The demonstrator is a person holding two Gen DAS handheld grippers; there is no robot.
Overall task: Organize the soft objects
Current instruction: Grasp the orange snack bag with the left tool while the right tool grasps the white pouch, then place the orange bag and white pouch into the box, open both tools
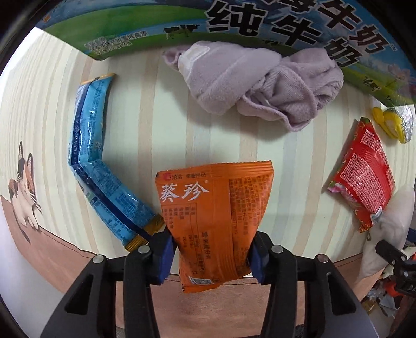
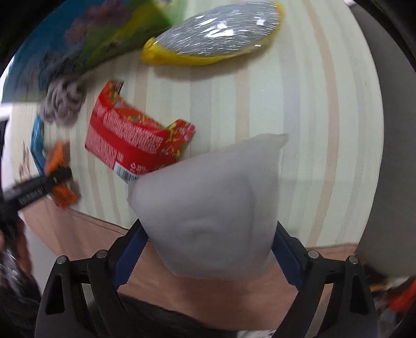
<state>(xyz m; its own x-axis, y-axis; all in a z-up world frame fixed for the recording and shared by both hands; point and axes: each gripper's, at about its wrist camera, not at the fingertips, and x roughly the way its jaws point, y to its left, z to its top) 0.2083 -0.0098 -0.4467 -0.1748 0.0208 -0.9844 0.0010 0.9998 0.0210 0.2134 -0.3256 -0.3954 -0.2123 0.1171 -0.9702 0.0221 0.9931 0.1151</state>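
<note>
My left gripper (image 1: 212, 256) is shut on an orange snack packet (image 1: 213, 208) and holds it above the striped table near its front edge. My right gripper (image 2: 208, 249) is shut on a pale grey-white soft pouch (image 2: 210, 208), also held above the table. The left gripper and orange packet show blurred at the left of the right wrist view (image 2: 58, 179). A lilac towel (image 1: 257, 83) lies crumpled at the back. A red snack packet (image 1: 364, 174) (image 2: 132, 137) lies on the right of the table.
A blue snack packet (image 1: 91, 145) lies bent at the left. A silver and yellow packet (image 2: 215, 33) (image 1: 395, 124) lies at the back right. A milk carton box (image 1: 234, 23) stands along the back edge. The tablecloth (image 1: 156, 130) has a cat print at its left.
</note>
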